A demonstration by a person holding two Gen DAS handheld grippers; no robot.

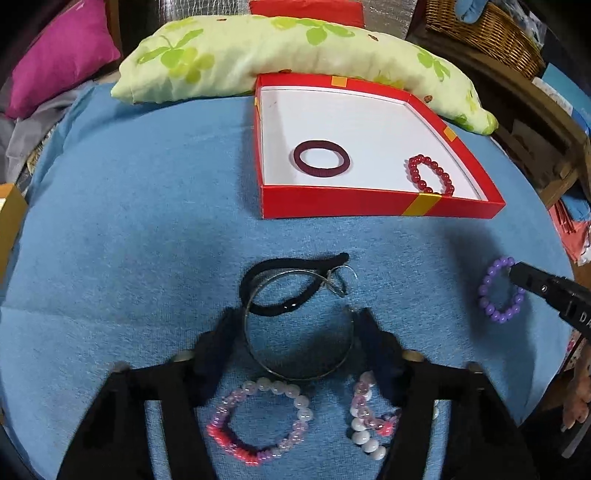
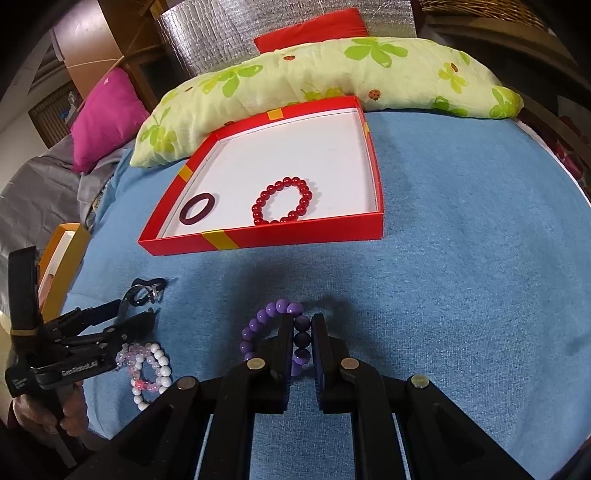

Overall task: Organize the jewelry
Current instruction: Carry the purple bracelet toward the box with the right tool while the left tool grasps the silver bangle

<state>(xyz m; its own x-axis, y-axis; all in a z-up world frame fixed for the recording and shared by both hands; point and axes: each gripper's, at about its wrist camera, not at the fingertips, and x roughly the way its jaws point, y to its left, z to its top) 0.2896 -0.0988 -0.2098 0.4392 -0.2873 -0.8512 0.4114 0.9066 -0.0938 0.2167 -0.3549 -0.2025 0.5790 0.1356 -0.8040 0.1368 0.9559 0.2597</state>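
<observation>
A red box (image 1: 376, 210) with yellow bands and a white floor held a maroon hair tie (image 1: 322, 159) and a red bead bracelet (image 1: 431, 175). The blue cloth (image 1: 147, 221) carried a purple bead bracelet (image 1: 500, 291), and a pale green leaf-print pillow (image 1: 221, 62) lay far.

Glossy red beads (image 2: 282, 201), thin metal bangle (image 1: 295, 325) — matt blue terry cloth (image 1: 129, 221), wicker basket (image 1: 487, 33)

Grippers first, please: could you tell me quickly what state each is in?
Left gripper: open, straddling the silver bangle, not gripping.
Right gripper: shut on the purple bead bracelet.
</observation>
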